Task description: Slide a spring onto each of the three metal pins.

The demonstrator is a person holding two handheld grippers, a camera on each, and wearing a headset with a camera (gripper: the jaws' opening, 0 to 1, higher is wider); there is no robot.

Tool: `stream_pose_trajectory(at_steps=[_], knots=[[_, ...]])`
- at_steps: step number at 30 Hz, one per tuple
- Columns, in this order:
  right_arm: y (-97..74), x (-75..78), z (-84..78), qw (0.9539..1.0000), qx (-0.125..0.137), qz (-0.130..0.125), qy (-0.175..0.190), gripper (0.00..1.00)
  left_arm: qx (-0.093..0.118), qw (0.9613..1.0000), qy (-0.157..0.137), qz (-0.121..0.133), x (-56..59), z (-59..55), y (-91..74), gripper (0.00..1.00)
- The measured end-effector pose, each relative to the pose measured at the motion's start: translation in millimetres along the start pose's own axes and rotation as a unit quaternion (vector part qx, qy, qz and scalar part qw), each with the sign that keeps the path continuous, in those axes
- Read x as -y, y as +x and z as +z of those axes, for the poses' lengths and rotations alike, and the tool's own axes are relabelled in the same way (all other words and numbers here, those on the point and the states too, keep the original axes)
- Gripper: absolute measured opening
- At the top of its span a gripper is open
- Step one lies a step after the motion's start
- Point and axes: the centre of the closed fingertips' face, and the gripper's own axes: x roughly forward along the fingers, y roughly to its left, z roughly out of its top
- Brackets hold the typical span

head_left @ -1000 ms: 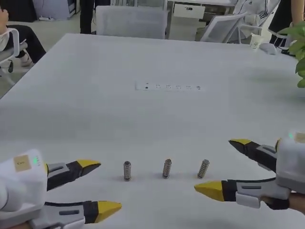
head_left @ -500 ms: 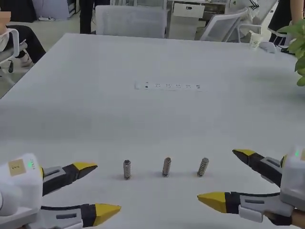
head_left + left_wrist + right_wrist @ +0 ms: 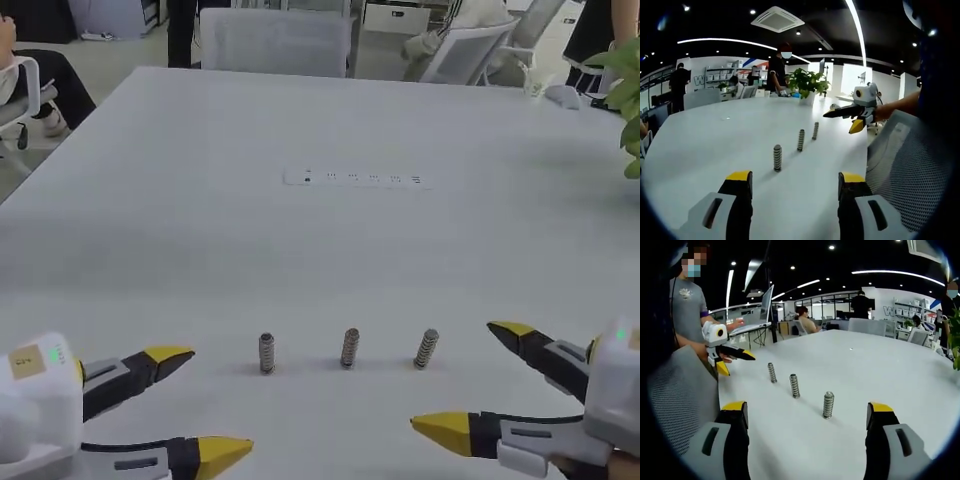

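white counter (image 3: 320, 250) runs the length of an open office, with a power strip (image 3: 352, 180) set flush in its middle, chairs (image 3: 275, 45) at the far end and a plant (image 3: 625, 90) at the right edge. three springs stand upright in a row near the front edge, apart from one another: left spring (image 3: 266, 354), middle spring (image 3: 349, 348) and right spring (image 3: 426, 349), which leans a little. left tongs (image 3: 215, 400) sit low at the left of the row, yellow tips pointing right, jaws spread wide with nothing between them. right tongs (image 3: 456, 377) sit at the right of the row, tips pointing left, also wide apart and empty. neither touches a spring; each is just beside its end of the row.

left gripper view looks down the row from its end, the left spring (image 3: 777, 157) nearest and centred between its own jaws, with the right tongs (image 3: 841, 121) beyond, held in a hand. right gripper view has the right spring (image 3: 828, 405) nearest, the left tongs (image 3: 738, 364) past the far end, and a mesh chair back (image 3: 680, 395) at the side.
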Motion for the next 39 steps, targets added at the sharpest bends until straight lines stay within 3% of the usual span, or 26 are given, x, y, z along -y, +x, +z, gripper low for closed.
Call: stream_pose_trajectory(at_steps=[16, 39], knots=[[-1.9, -2.5, -3.9, 0.9999, -0.005, -0.006, -0.008, 0.99, -0.004, 0.9998, -0.018, 0.008, -5.7, -13.9, 6.1, 0.68], [-2.1, -3.5, -3.4, 0.9999, -0.004, -0.009, -0.007, 0.99, -0.004, 0.9996, -0.021, 0.017, -6.0, -10.1, 5.8, 0.7]])
